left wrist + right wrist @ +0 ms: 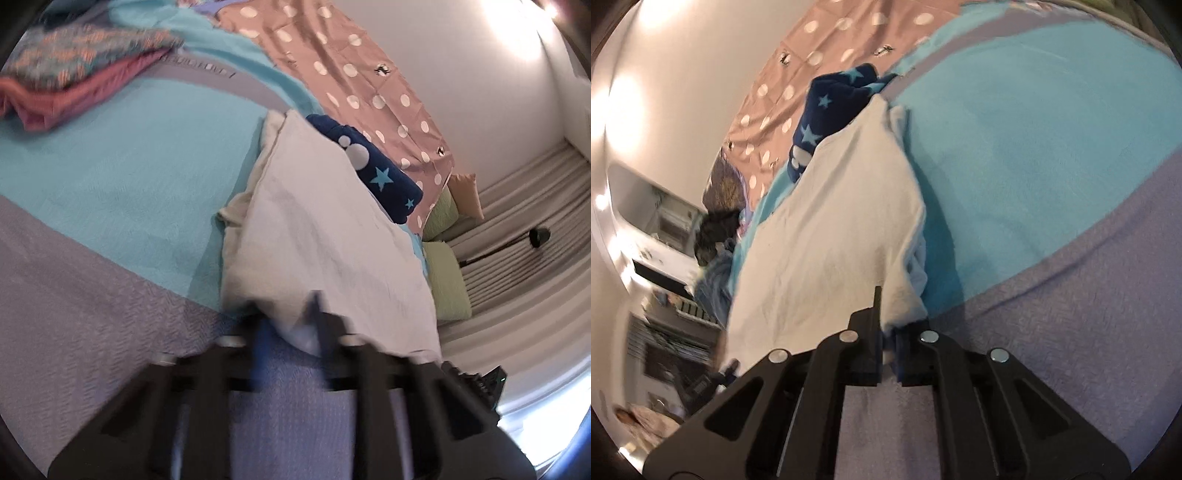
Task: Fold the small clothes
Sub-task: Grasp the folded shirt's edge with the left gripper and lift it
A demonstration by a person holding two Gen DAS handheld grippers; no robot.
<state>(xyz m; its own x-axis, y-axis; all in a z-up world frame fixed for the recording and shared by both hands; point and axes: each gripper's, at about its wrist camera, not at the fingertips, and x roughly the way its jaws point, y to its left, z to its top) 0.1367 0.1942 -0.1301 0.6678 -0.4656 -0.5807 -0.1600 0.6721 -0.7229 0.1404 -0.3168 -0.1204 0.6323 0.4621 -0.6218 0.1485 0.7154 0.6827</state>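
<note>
A white garment lies spread on the turquoise and lilac bed cover. My left gripper is at its near corner; the fingers are blurred, with white cloth between them, a gap still showing. In the right wrist view the white garment stretches away from my right gripper, whose jaws are nearly closed on its near edge. A navy garment with light blue stars lies just beyond the white one and also shows in the right wrist view.
A folded stack of patterned and pink clothes sits at the far left of the bed. A pink polka-dot sheet runs along the wall. Green pillows lie at the bed's right edge. Shelves and room clutter lie left.
</note>
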